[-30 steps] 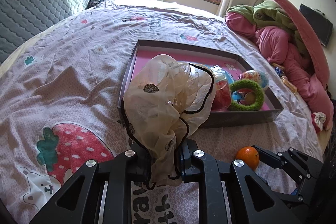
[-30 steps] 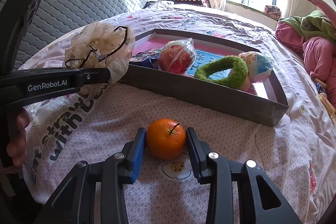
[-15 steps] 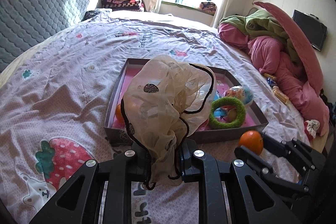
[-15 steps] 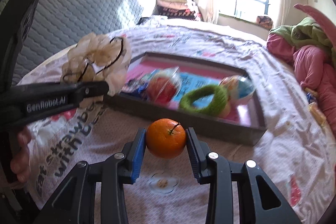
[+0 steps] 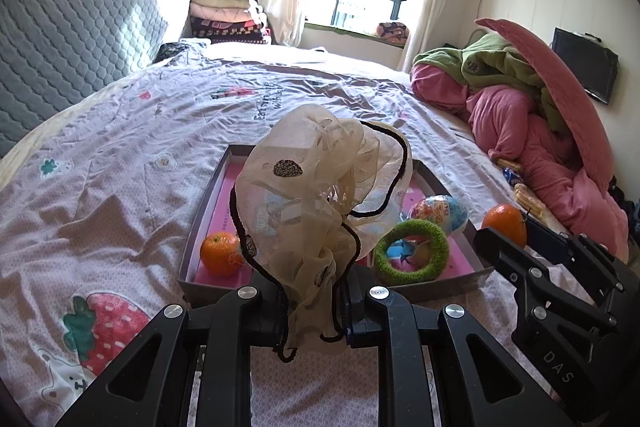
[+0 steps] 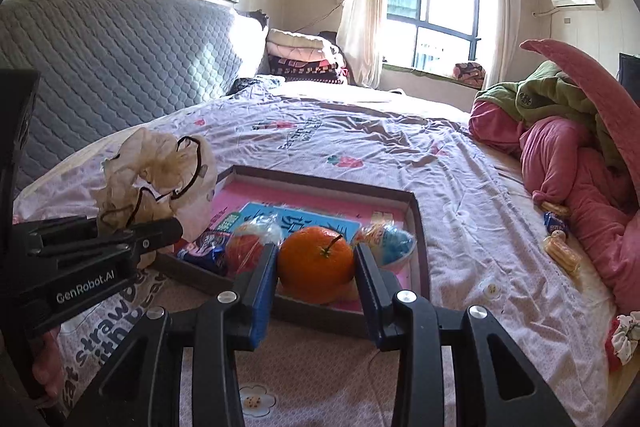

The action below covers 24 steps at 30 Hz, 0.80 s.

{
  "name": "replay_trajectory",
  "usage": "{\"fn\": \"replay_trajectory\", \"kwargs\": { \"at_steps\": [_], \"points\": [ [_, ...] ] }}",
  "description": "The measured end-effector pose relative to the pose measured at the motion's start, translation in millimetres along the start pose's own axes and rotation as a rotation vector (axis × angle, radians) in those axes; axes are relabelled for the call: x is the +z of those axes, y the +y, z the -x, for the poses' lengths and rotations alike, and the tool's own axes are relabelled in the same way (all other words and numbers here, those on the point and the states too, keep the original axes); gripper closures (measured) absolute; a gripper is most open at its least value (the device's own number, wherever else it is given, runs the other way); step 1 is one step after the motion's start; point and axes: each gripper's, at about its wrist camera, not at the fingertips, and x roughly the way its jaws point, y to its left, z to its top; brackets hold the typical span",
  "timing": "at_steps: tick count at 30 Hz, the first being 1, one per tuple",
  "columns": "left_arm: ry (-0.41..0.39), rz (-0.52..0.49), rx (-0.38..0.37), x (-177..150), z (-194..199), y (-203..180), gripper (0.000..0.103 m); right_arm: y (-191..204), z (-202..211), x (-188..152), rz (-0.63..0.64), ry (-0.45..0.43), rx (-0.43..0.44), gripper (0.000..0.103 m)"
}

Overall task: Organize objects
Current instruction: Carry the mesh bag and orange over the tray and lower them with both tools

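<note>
My left gripper (image 5: 314, 301) is shut on a sheer beige scarf with black trim (image 5: 320, 195), held up above the near edge of a grey tray with a pink floor (image 5: 208, 195). The scarf also shows in the right wrist view (image 6: 156, 179). My right gripper (image 6: 316, 267) is shut on an orange (image 6: 316, 263), lifted above the tray's near right part (image 6: 420, 227); that orange shows in the left wrist view (image 5: 505, 225). In the tray lie a second orange (image 5: 220, 253), a green ring (image 5: 412, 253), a coloured egg toy (image 5: 438, 213) and a wrapped red ball (image 6: 248, 247).
The tray rests on a bed with a pink strawberry-print sheet (image 5: 120, 155). A pile of pink and green bedding (image 5: 532, 99) lies at the right. Small snack packets (image 6: 558, 235) lie on the sheet near it. A grey quilted headboard (image 6: 120, 59) stands at the left.
Both grippers have risen and moved toward the tray. The orange has been lifted off the sheet and now hangs over the tray. The scarf stays gripped.
</note>
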Motion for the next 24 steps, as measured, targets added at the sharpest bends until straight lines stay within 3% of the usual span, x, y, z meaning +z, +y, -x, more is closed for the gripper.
{"fn": "replay_trajectory", "kwargs": {
  "at_steps": [24],
  "points": [
    [-0.021, 0.009, 0.063, 21.4, -28.6, -0.5, 0.083, -40.2, -11.3, 24.6, -0.047, -0.063, -0.105, 0.064]
  ]
}}
